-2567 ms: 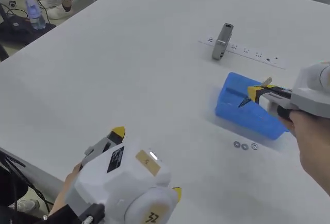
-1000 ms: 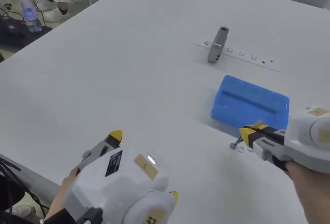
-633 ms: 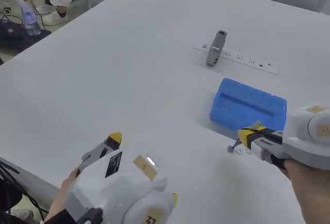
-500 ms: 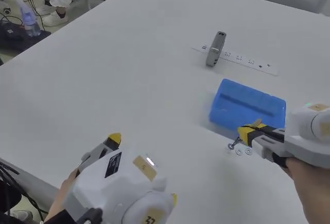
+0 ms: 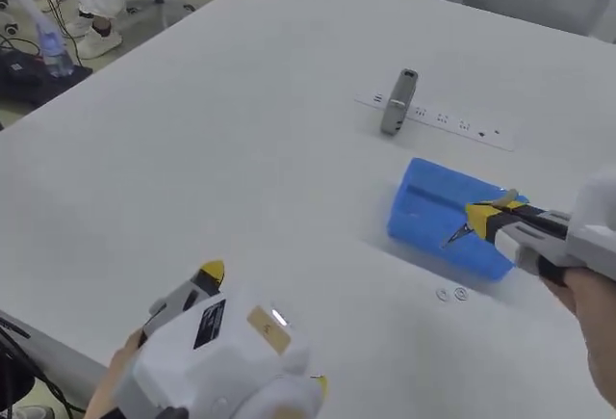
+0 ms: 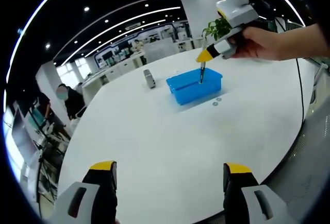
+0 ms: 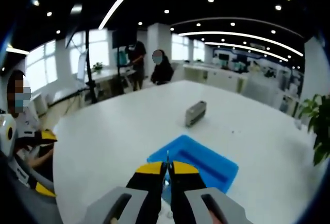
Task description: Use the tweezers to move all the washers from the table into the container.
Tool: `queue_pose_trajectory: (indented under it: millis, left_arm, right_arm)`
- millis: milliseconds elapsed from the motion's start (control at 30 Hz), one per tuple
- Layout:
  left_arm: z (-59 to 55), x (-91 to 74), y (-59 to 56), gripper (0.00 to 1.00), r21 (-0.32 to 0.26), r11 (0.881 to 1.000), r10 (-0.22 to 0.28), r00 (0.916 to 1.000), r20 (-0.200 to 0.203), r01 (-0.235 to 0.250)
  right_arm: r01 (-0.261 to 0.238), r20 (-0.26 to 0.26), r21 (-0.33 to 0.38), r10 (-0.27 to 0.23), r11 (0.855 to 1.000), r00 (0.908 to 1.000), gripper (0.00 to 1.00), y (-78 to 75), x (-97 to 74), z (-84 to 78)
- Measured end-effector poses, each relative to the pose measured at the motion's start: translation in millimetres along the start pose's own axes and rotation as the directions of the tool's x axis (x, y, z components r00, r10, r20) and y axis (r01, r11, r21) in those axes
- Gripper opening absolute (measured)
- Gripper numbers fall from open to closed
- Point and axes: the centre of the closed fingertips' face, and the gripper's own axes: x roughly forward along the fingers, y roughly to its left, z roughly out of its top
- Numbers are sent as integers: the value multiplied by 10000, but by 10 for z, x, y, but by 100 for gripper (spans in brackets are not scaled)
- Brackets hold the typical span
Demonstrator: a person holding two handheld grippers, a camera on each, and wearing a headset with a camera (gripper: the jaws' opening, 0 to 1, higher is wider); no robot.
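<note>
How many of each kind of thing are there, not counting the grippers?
Small silver metal washers in sight: 2
Blue plastic container: 1
Thin dark metal tweezers: 1
Grey upright device: 1
White power strip: 1
Total: 6

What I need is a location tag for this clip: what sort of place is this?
Probably an open-plan office or lab: long ceiling light strips, rows of desks behind, people nearby, and a big white table with a socket strip.

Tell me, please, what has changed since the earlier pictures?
The right gripper, tongs shut on the tweezers, rose from the washers to above the blue container; two washers lie on the table where three were. The left gripper stayed open and idle.
</note>
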Motion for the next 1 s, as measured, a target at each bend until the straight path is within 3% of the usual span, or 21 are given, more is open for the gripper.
queue_pose_trajectory:
  millis: [167, 300, 567, 800, 1000]
  left_arm:
    - [3, -2, -4, 87, -22, 10000, -22, 10000, 11, 22]
    - [1, -3, -6, 87, 18, 10000, -28, 10000, -7, 28]
    - [-14, 3, 1, 87, 29, 10000, 1, 10000, -78, -1]
    - [-5, -4, 19, 86, -51, 10000, 64, 10000, -13, -64]
    - [-9, -2, 10, 86, -4, 10000, 41, 10000, -39, -41]
  right_arm:
    - [311, 206, 246, -316, 9992, 9993, 1, -142, 80, 71]
    - [599, -9, 277, -599, 9978, 9982, 1, -233, 196, 12]
    - [772, -639, 95, -765, 9970, 9950, 1, -284, 442, -232]
    - [876, -880, 337, -843, 9956, 9925, 1, -327, 526, -293]
    - [795, -1084, 17, -788, 9968, 9910, 1, -261, 546, -383]
